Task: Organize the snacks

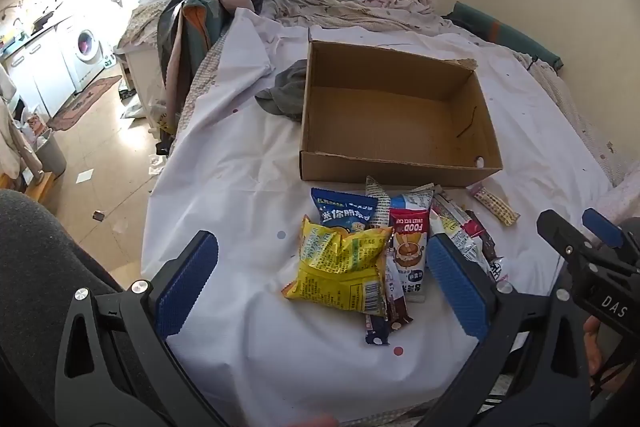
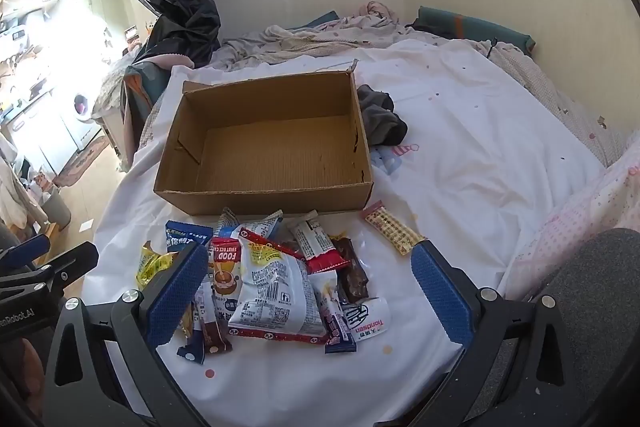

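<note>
An empty cardboard box stands on the white bed sheet, also in the right wrist view. In front of it lies a pile of snack packets: a yellow packet, a blue packet, a red-and-white FOOD packet, a white packet, a brown bar. A small pink-yellow bar lies apart at the right. My left gripper is open above the yellow packet. My right gripper is open above the pile. Both hold nothing.
A grey cloth lies beside the box. Crumpled bedding and a green pillow lie by the far wall. The bed's left edge drops to the floor. A washing machine stands far left.
</note>
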Available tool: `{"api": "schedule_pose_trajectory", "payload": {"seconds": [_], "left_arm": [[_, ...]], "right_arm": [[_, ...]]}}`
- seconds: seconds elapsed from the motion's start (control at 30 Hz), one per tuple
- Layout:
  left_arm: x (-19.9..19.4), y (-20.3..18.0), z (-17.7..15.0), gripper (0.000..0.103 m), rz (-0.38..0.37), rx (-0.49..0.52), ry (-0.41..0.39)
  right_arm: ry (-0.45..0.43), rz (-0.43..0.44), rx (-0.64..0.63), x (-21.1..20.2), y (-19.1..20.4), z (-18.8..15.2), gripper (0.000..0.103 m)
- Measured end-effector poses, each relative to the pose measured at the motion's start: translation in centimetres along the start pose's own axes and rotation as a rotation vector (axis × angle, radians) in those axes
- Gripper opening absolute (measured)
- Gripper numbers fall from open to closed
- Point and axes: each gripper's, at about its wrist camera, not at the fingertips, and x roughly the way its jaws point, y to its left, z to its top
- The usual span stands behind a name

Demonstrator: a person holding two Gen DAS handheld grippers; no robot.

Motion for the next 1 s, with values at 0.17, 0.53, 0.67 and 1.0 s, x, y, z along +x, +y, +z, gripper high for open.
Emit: {"api": "schedule_pose_trajectory", "payload": {"seconds": [0.17,0.53,0.67,1.0], "left_arm": [[0.57,-0.07,0.33,0.103,-0.002,0.007,0.004],[-0.30,-0.36,0.00,0.103,0.001,0.019,-0.022],[-0.29,-0.35,0.00,0.103,-0.001,0.016,-0.021],[-0.31,-0.30,0.02,0.103,-0.003,0.015,-0.021]], "right_arm": [[0.008,0.001,0.001,0.07,-0.01,-0.01,0.103],[0.009,0.000,0.002,0.16,-0.08,-0.02,0.103],[0.009,0.000,0.001,0.21,-0.09,-0.03,0.103],[0.010,0.000,0.002,0.29,-0.10,-0.01,0.103]]}}
